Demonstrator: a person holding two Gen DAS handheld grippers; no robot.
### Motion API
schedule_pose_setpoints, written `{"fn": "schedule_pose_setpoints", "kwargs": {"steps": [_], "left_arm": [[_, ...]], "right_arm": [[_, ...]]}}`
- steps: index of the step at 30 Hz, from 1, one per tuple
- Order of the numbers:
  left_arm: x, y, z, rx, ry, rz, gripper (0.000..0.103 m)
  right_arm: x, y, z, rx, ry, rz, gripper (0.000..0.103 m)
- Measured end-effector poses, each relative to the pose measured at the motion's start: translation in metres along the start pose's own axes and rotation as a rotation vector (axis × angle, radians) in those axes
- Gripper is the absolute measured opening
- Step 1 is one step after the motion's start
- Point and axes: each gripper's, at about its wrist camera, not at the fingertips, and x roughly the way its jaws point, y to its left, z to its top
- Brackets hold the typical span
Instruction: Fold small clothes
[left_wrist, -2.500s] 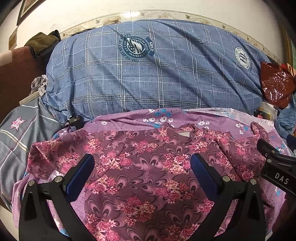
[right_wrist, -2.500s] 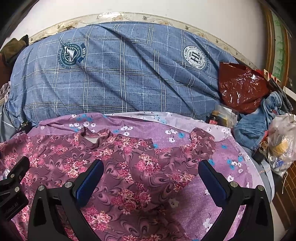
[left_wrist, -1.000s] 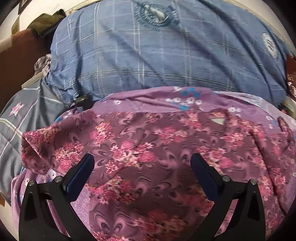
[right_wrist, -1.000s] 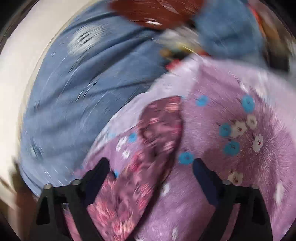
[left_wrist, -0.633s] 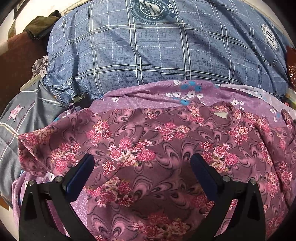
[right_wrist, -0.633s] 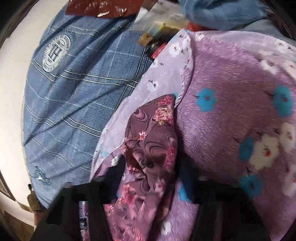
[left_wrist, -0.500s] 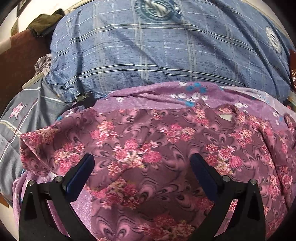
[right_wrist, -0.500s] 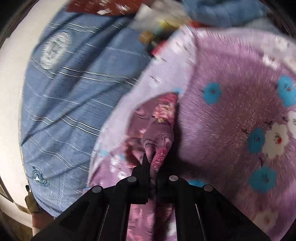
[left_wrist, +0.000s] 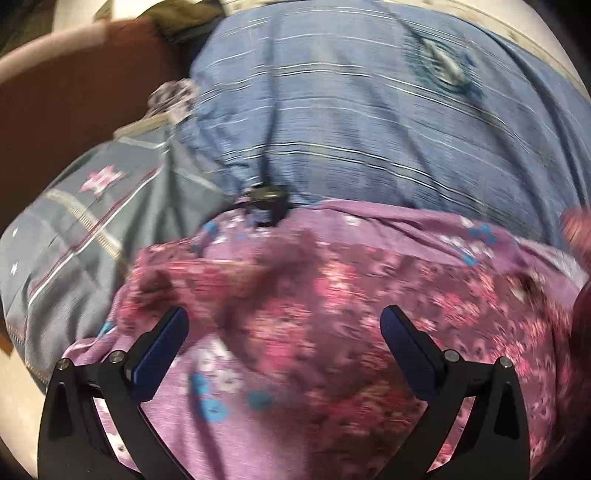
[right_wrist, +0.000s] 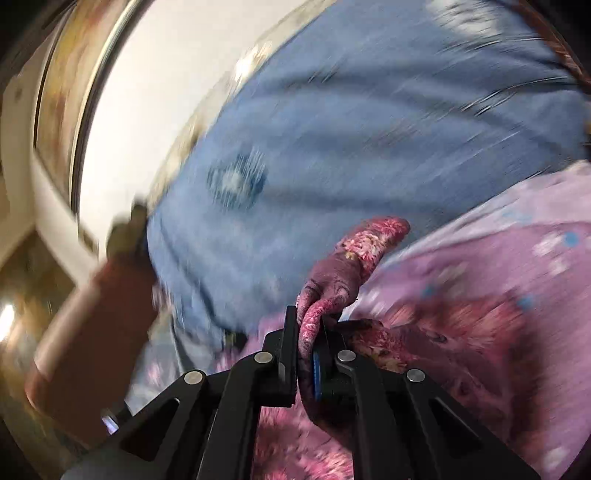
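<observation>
One floral garment (right_wrist: 347, 273), pinched by the right gripper (right_wrist: 308, 332).

Garment on sheet, bolster behind

The garment (left_wrist: 332, 317) lies spread on the sheet (left_wrist: 229, 402), in front of the bolster (left_wrist: 369, 122). A pillow (left_wrist: 92, 221) lies left of both. A clip (left_wrist: 267, 205) sits where sheet and bolster meet.

The round emblem (left_wrist: 445, 68) on the blue checked bedding (left_wrist: 369, 122) is blurred, unreadable.
</observation>
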Motion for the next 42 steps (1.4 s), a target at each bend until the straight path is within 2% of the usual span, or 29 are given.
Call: {"fn": "schedule_pose_setpoints", "kwargs": {"steps": [2,4,6,7,8,9,11,13,15,17,18,20,22,23,26,29,30,31,32,34,37,40,42], "left_arm": [[0.006,0.022,0.004,-0.058,0.008,0.021,0.103],[0.012,0.036,0.007,-0.092,0.016,0.042,0.103],[0.019,0.049,0.009,-0.125,0.031,0.060,0.103],[0.022,0.054,0.010,-0.140,0.038,0.066,0.103],[0.024,0.057,0.011,-0.152,0.044,0.070,0.103],[0.026,0.060,0.011,-0.165,0.051,0.067,0.103],[0.026,0.062,0.010,-0.173,0.061,0.054,0.103],[0.027,0.060,0.010,-0.173,0.063,0.045,0.103],[0.027,0.054,0.010,-0.162,0.070,0.014,0.103],[0.028,0.041,0.008,-0.135,0.080,-0.049,0.103],[0.029,0.036,0.008,-0.128,0.089,-0.086,0.103],[0.037,0.016,0.007,-0.109,0.138,-0.222,0.103],[0.044,-0.007,0.005,-0.069,0.162,-0.281,0.103],[0.047,-0.018,0.005,-0.044,0.177,-0.292,0.103],[0.062,-0.049,0.004,0.004,0.240,-0.327,0.103],[0.068,-0.062,0.004,0.016,0.247,-0.335,0.100],[0.068,-0.065,0.004,0.008,0.244,-0.336,0.089],[0.067,-0.066,0.005,-0.002,0.244,-0.344,0.073],[0.069,-0.069,0.004,-0.007,0.248,-0.356,0.066],[0.068,-0.073,0.003,0.000,0.257,-0.373,0.040],[0.060,-0.077,0.000,0.043,0.218,-0.332,0.019],[0.055,-0.075,0.000,0.078,0.166,-0.298,0.006],[0.060,-0.070,-0.002,0.093,0.163,-0.265,0.003]], "right_arm": [[0.039,0.023,-0.030,-0.043,0.115,-0.007,0.011],[0.076,0.044,-0.063,-0.133,0.243,-0.037,0.023],[0.100,0.069,-0.097,-0.245,0.381,-0.026,0.065],[0.110,0.085,-0.118,-0.341,0.469,-0.013,0.070],[0.113,0.091,-0.129,-0.406,0.503,-0.015,0.070],[0.112,0.106,-0.150,-0.557,0.536,-0.038,0.070],[0.096,0.118,-0.176,-0.752,0.544,-0.065,0.070],[0.078,0.115,-0.181,-0.807,0.544,-0.059,0.070],[0.059,0.105,-0.169,-0.754,0.532,-0.023,0.070],[0.041,0.093,-0.145,-0.676,0.484,-0.025,0.070],[0.028,0.082,-0.132,-0.616,0.439,-0.041,0.070],[0.009,0.061,-0.110,-0.497,0.363,-0.079,0.071],[-0.010,0.036,-0.092,-0.361,0.280,-0.125,0.071],[-0.020,0.019,-0.081,-0.277,0.236,-0.135,0.073],[-0.032,-0.012,-0.069,-0.140,0.171,-0.174,0.072],[-0.042,-0.049,-0.058,-0.024,0.104,-0.229,0.066],[-0.046,-0.063,-0.055,0.035,0.084,-0.242,0.055],[-0.051,-0.074,-0.054,0.079,0.070,-0.243,0.050],[-0.048,-0.091,-0.051,0.167,0.051,-0.236,0.044],[-0.048,-0.112,-0.051,0.249,0.048,-0.257,0.036],[-0.044,-0.123,-0.049,0.270,0.062,-0.278,0.032],[-0.033,-0.121,-0.051,0.268,0.104,-0.295,0.031],[-0.018,-0.125,-0.056,0.277,0.162,-0.356,0.028]]}}
